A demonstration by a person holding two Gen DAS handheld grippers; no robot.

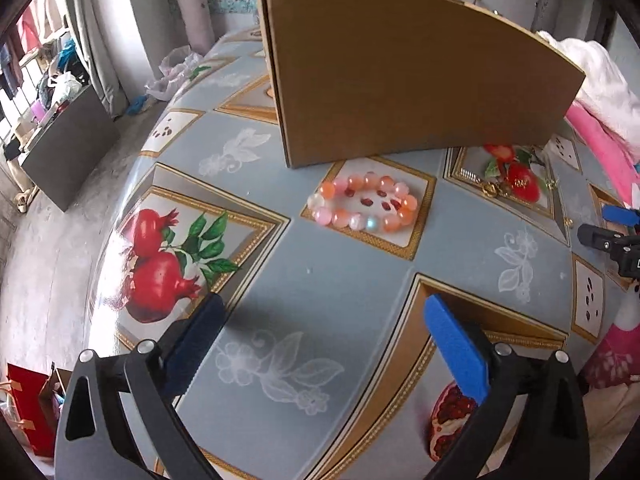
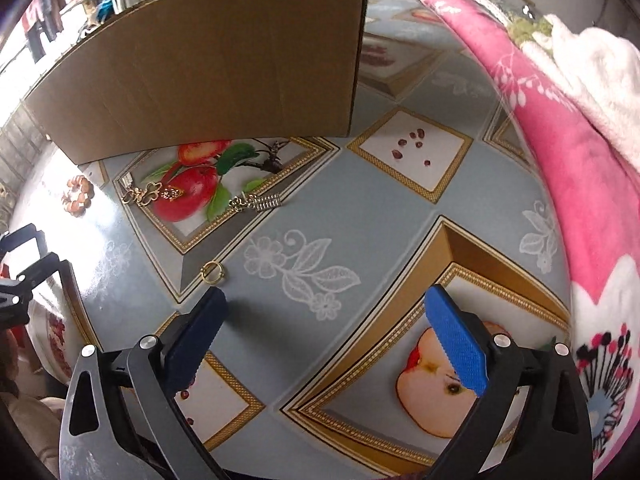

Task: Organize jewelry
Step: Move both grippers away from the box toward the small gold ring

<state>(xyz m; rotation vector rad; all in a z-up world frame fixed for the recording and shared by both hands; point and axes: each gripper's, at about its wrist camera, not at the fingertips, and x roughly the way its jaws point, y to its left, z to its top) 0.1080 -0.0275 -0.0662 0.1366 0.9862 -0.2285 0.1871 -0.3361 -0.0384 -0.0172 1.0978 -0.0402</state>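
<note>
A: Count the jewelry for me.

B: Four pieces that I can make out. One beaded bracelet [image 1: 363, 204] of pink, orange and white beads lies in the middle of the left wrist view, on a white square of the tablecloth [image 1: 340, 280], just in front of the cardboard box [image 1: 400, 72]. The right wrist view shows two gold earrings: one [image 2: 146, 194] at left centre on the printed pomegranate, the other [image 2: 258, 203] a little to its right. One small gold ring [image 2: 213, 272] sits lower, just above the tip of the dark left-hand pad.

A: Boxes?

B: One, brown cardboard, standing upright across the top of both views.

A: And the claws?

B: Two. The left gripper [image 1: 324, 340] has its jaws spread wide, nothing between the pads, only tablecloth below. The right gripper [image 2: 326, 340] is likewise wide apart and empty.

A: What does one view give that the other lacks?

B: The ring shows clearly only from the right wrist; the bracelet there is a small blur at the far left edge (overexposed). The left wrist view shows the floor and a grey bin [image 1: 68, 152] at upper left. The right view shows a pink floral blanket [image 2: 560, 140] down its right side.
</note>
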